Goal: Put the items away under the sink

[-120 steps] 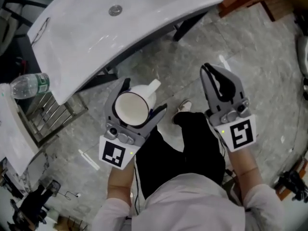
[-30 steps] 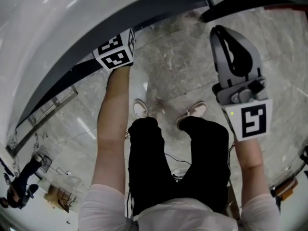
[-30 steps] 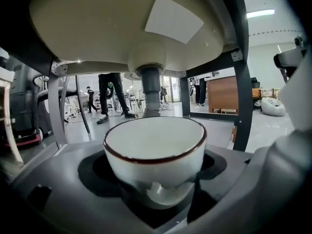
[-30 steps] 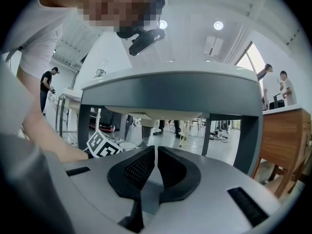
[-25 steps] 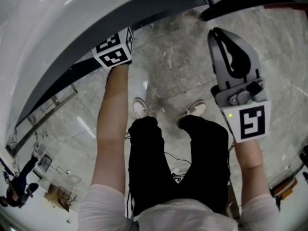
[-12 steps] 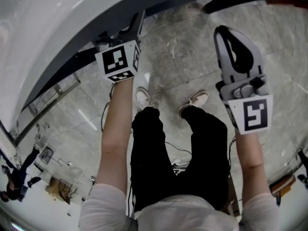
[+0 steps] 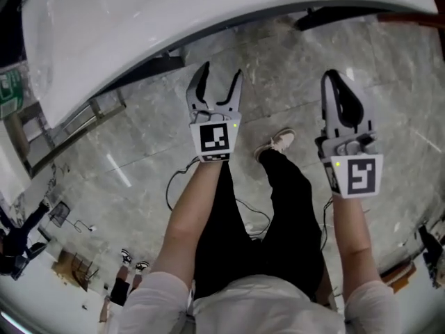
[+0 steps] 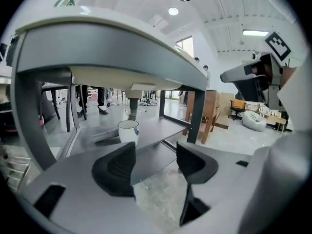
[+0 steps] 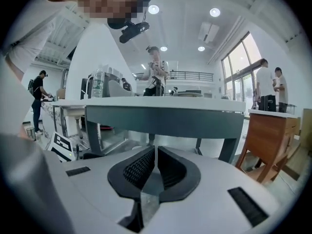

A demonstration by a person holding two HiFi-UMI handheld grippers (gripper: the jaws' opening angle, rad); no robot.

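Mug [image 8: 128, 130] on the shelf [image 8: 158, 128] under the sink [image 7: 208, 5] looks stiff, light and breakable, probably best taken by its rim. Left gripper [image 7: 221, 74] is empty, its parted jaws having just been closing. Right gripper [image 7: 335, 82] is clenched on nothing.

A: Bright and even: round recessed ceiling lamps [image 9: 215, 12] and tall glass windows [image 9: 239, 77] light the hall.

B: Glare streaks the glossy white sink [image 7: 208, 12] and polished grey marble floor [image 7: 118, 169]; every view bows outward, corners black.

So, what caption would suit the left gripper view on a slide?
Left gripper, empty jaws just closing partway, faces the white mug standing on the shelf under the sink.
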